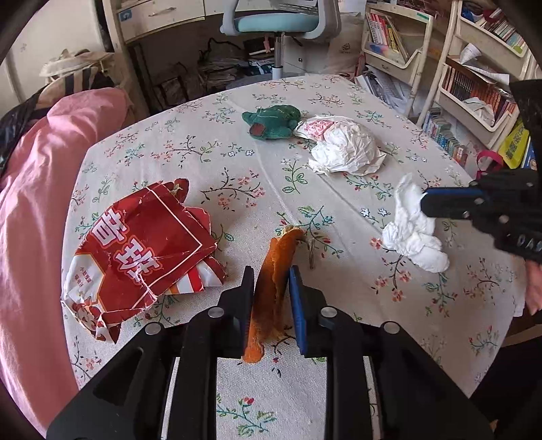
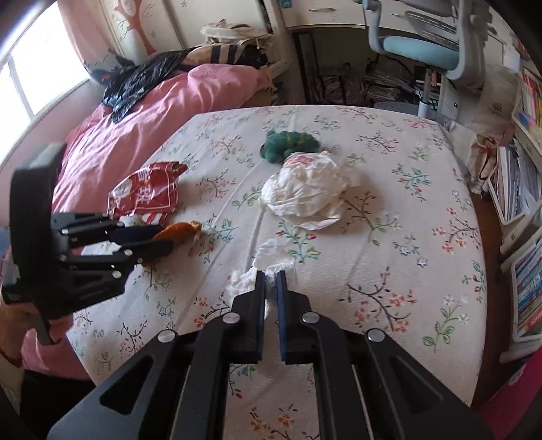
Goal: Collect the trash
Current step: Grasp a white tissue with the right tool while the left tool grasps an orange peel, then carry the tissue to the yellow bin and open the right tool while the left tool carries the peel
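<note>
Left gripper [image 1: 271, 281] is pinching a curled orange fruit peel [image 1: 274, 270] on the floral tablecloth [image 1: 237, 162]; right gripper [image 2: 270, 281], nearly pressed together, is clamping a crumpled white tissue [image 2: 267, 260]. Red crumpled snack wrapper [image 1: 142, 250] is lying just beside; cloth centre is staying open.

A floral-patterned cloth-covered worktop [image 2: 389, 189] stands beside a pink-quilted bed [image 2: 142, 125]. Daylight enters through a window [image 2: 37, 64] at the left. A light-blue swivel chair [image 1: 279, 22] and cream bookshelves [image 1: 474, 84] filled with books occupy the far side.
</note>
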Demonstrator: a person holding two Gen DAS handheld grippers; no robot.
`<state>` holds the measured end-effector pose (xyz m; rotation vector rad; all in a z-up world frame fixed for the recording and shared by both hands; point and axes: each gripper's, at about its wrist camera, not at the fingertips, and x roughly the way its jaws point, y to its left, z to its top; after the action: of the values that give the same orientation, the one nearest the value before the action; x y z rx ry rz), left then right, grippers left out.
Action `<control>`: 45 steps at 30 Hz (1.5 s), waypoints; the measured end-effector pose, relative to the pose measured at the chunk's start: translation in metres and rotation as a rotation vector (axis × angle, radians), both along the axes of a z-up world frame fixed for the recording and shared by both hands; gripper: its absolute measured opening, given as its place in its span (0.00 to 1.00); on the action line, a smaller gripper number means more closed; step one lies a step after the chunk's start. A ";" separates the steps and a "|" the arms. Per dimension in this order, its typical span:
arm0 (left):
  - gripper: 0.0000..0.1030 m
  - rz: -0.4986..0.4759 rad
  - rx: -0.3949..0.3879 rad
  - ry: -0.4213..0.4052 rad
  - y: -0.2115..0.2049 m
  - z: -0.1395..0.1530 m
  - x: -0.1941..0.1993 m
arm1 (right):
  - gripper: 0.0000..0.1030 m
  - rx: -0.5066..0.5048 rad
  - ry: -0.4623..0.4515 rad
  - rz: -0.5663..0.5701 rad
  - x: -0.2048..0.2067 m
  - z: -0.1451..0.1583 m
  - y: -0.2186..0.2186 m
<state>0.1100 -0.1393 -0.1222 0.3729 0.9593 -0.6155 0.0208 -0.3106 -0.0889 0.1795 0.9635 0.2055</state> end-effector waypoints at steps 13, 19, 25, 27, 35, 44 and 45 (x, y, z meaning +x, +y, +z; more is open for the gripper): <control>0.16 0.033 0.011 -0.043 -0.012 0.005 -0.018 | 0.26 -0.160 0.039 0.120 0.002 -0.019 0.042; 0.16 0.117 -0.124 0.003 0.023 0.027 -0.031 | 0.10 -0.075 0.021 0.094 -0.003 -0.006 0.038; 0.16 0.212 -0.260 0.000 0.076 0.054 -0.051 | 0.10 0.090 -0.064 0.039 -0.022 0.028 0.027; 0.16 0.232 -0.283 -0.003 0.089 0.059 -0.063 | 0.10 0.145 -0.085 0.029 -0.029 0.035 0.026; 0.16 0.277 -0.247 -0.090 0.111 0.071 -0.122 | 0.10 0.255 -0.148 0.040 -0.060 0.053 0.042; 0.16 0.333 -0.257 -0.150 0.130 0.082 -0.163 | 0.10 0.243 -0.228 0.122 -0.117 0.064 0.069; 0.16 0.338 -0.259 -0.150 0.132 0.081 -0.165 | 0.10 0.245 -0.233 0.122 -0.121 0.064 0.070</control>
<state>-0.0554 -0.0076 -0.0408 0.0226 0.7654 -0.3892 -0.1002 -0.2402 -0.0251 0.3145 0.7162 0.4481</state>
